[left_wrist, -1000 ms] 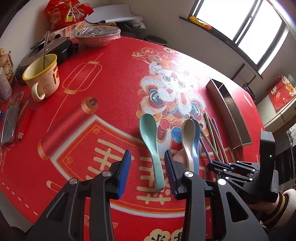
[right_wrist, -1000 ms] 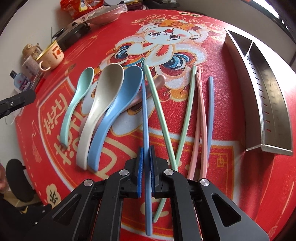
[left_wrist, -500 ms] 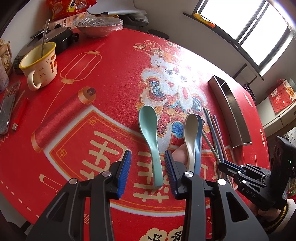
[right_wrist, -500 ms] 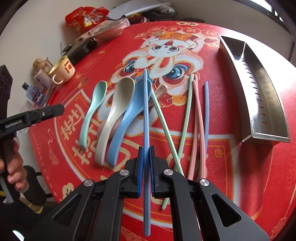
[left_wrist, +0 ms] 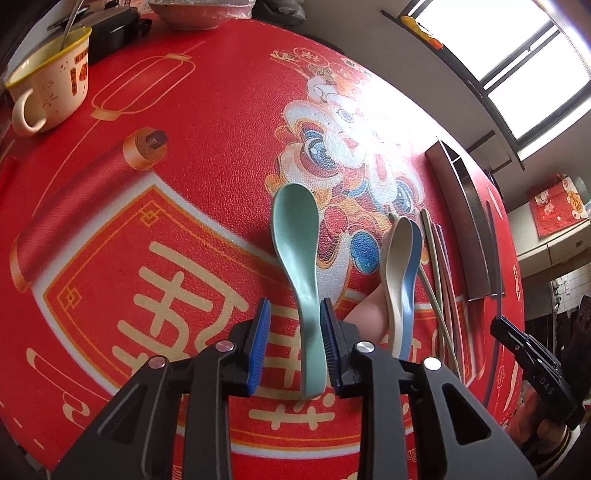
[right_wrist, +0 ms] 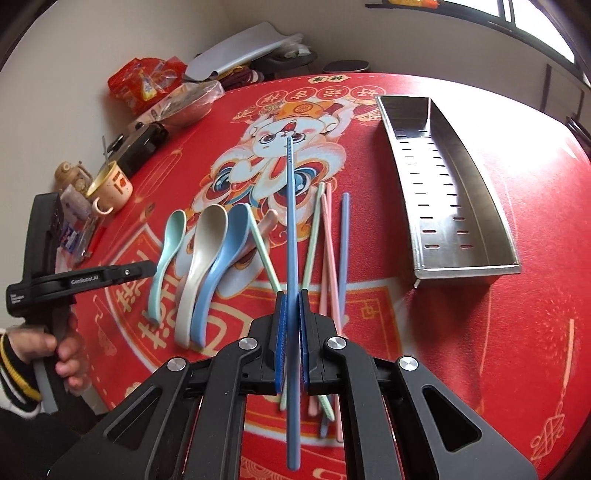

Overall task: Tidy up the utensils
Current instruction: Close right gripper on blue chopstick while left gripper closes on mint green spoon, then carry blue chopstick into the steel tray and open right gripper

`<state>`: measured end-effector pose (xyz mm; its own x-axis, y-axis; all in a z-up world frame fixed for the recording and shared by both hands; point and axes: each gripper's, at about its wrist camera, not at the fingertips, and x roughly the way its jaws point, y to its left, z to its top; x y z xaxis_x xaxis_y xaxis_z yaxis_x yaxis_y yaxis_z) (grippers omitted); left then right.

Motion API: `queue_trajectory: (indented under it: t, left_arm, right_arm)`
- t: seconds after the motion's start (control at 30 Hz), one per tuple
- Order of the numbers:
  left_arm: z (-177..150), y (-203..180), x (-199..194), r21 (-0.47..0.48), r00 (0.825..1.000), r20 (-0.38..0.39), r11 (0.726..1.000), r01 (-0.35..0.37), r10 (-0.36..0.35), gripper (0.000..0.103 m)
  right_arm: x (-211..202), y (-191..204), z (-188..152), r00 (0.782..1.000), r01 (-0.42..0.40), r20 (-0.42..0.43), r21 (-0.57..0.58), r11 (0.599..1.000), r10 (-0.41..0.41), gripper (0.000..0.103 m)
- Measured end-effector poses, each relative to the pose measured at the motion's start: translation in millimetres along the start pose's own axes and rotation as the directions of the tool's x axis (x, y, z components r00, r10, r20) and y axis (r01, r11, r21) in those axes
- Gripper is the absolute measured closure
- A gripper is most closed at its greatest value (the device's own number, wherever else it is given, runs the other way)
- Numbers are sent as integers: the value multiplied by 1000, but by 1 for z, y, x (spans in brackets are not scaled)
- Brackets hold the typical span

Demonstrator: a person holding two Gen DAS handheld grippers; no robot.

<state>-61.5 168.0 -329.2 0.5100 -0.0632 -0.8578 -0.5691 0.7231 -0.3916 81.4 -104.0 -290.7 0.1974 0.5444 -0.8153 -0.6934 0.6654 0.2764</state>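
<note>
A mint-green spoon (left_wrist: 295, 229) lies on the red mat, its handle between the blue pads of my left gripper (left_wrist: 293, 332). The jaws are closing; the right pad is at the handle and the left pad stands off it. My right gripper (right_wrist: 291, 317) is shut on a blue chopstick (right_wrist: 290, 221) and holds it above the mat, tip pointing away. A beige spoon (right_wrist: 201, 266) and a blue spoon (right_wrist: 218, 273) lie side by side over a pink spoon (right_wrist: 267, 221). Green, pink and blue chopsticks (right_wrist: 328, 251) stay on the mat.
A perforated steel tray (right_wrist: 454, 184) with a divider stands empty at the right. A cream mug (left_wrist: 51, 85) with a metal utensil in it, a black case (left_wrist: 114, 33) and a bowl (left_wrist: 199, 14) sit at the far left. A snack bag (right_wrist: 147, 81) lies by the wall.
My left gripper has come down around the green spoon's handle and its jaws have narrowed. My right gripper has lifted the blue chopstick off the mat, up and away from the pile.
</note>
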Motion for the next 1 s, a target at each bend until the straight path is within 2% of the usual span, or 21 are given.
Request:
queue_trajectory:
  t: [0.13,0.3,0.4,0.57,0.7,0.8,1.0]
  left_arm:
    - [2,6,7,-57,998,5,997,60,-60,81]
    - [0,0,12,-49,995,-19,994,98,-99,91]
    - [-4,-7,18,-31,996,-50,996,78,-79,93]
    - [-8,-9,17,-21,996,-58,998,67,-68,93]
    - [-13,-14,16,16,998,-59,999,28,-27,96]
    - [-10,-14,8,19,1000,-27,1000,-3,4,97]
    - [10,-20,-26,15,998,63,1000,11,-12,97]
  right_arm:
    - [-7,-12,-1,1000,16,10,24,1000,-16,97]
    - [-12,-21,-2,999,28,21,44,999,-29,97]
    - [-13,-24,-2,999,29,25,53,998,-30,97]
    - [-15,-30,-3,999,23,31,69,997,-26,97]
    - [-13,-33,-4,999,16,33,84,996,-19,97]
    - [-13,-36,-3,999,8,38,95,995,-12,97]
    - [-17,-50,0,999,-9,53,125,992,3,97]
